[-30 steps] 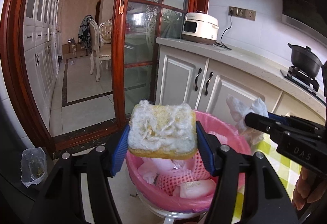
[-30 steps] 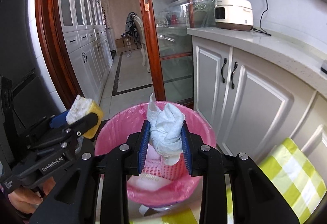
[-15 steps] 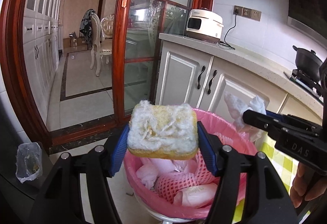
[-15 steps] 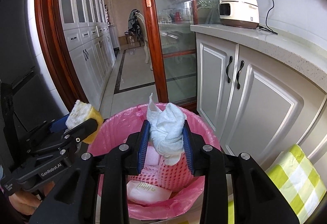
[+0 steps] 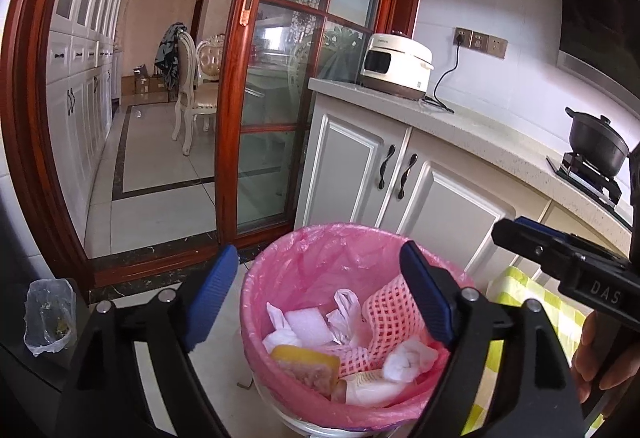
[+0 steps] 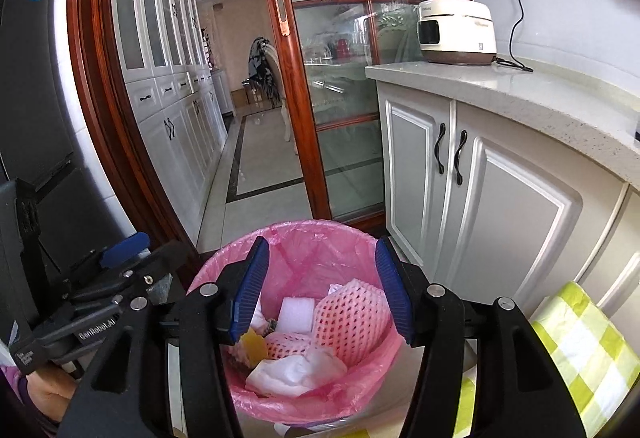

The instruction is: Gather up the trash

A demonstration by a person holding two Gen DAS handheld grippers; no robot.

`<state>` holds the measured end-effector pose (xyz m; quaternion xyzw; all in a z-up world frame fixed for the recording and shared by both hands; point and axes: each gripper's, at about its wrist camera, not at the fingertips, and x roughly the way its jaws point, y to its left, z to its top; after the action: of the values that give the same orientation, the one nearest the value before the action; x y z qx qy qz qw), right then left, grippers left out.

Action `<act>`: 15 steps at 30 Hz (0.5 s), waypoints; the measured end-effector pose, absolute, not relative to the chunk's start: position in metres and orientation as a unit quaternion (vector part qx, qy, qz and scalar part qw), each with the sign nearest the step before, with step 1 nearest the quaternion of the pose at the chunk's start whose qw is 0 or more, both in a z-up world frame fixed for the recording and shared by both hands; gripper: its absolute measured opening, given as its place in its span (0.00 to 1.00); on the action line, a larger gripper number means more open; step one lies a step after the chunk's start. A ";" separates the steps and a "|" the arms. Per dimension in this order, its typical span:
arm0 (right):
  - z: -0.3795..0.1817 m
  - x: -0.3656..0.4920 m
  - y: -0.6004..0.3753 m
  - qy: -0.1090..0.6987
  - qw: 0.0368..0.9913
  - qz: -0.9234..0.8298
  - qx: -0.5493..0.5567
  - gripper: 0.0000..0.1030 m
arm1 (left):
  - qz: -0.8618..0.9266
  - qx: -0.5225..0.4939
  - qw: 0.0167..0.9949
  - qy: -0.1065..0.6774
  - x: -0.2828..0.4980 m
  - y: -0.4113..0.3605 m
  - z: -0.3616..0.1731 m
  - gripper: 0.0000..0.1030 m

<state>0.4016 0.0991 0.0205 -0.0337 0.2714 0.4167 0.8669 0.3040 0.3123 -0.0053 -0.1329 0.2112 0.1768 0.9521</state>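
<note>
Sponge (image 5: 306, 360) and tissue (image 6: 298, 374) dropped — grippers just opened.

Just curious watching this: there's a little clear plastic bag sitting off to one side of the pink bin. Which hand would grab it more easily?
Probably the left. The clear bag lies beside the left gripper, whose jaws have just opened, empty. The right gripper is farther away.

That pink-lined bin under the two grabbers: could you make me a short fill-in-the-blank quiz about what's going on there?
1. The bin is lined with a ____ plastic bag.
2. The yellow sponge now lies ____ the bin.
3. The left gripper and the right gripper both have their jaws ____, with nothing between them.
4. The white cooker stands on the ____.

Missing words: pink; inside; open; countertop
</note>
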 end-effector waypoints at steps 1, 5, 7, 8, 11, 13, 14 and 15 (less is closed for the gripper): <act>0.022 0.400 0.097 0.271 0.868 0.415 -0.033 0.52 | 0.179 -0.133 0.952 0.209 0.302 0.312 -0.004 0.82; 0.027 0.395 0.091 0.268 0.873 0.407 -0.030 0.55 | 0.186 -0.130 0.952 0.204 0.293 0.308 0.006 0.91; 0.032 0.390 0.085 0.264 0.878 0.399 -0.027 0.64 | 0.191 -0.129 0.952 0.203 0.287 0.306 0.011 0.95; 0.033 0.387 0.082 0.261 0.880 0.396 -0.025 0.70 | 0.193 -0.128 0.952 0.202 0.284 0.304 0.013 0.95; 0.039 0.380 0.073 0.257 0.883 0.391 -0.023 0.81 | 0.202 -0.118 0.952 0.200 0.273 0.299 0.020 0.95; 0.042 0.374 0.067 0.255 0.885 0.388 -0.027 0.82 | 0.205 -0.115 0.951 0.202 0.265 0.295 0.024 0.95; 0.043 0.371 0.064 0.256 0.885 0.387 -0.030 0.82 | 0.208 -0.114 0.950 0.204 0.262 0.293 0.026 0.95; 0.043 0.367 0.061 0.256 0.885 0.386 -0.033 0.82 | 0.211 -0.112 0.949 0.206 0.257 0.290 0.028 0.95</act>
<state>0.3669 0.0609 0.0433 -0.0326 0.2561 0.3865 0.8854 0.2566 0.2902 0.0278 -0.1119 0.2056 0.2115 0.9490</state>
